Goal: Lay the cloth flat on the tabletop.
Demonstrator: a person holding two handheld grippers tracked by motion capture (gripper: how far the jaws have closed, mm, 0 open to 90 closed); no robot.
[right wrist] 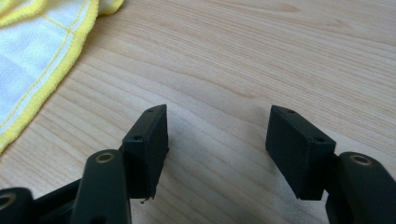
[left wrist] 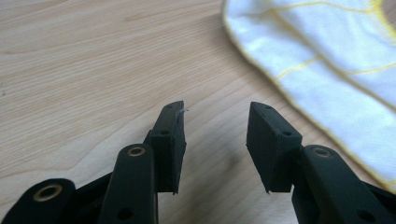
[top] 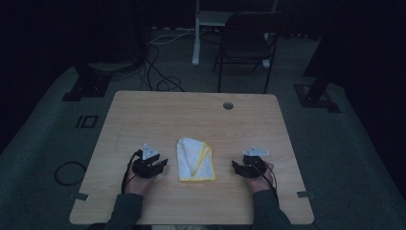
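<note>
Folded cloth (top: 195,160) between gaping claws

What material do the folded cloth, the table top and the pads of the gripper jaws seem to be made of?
Cloth: soft white fabric, probably microfibre or cotton, matte, with a yellow stitched edge and yellow seam lines.
Table top: light wood or, more likely, wood-look laminate; printed-looking grain, smooth low sheen.
Pads: matte black, perhaps rubber or foam, on black, hard-looking arms with brass-coloured rivets.

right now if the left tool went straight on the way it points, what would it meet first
Probably bare tabletop: the left tool stands open over the light wooden table, aimed just past the folded white cloth with yellow edging, which lies to one side. Depth is unclear.
</note>
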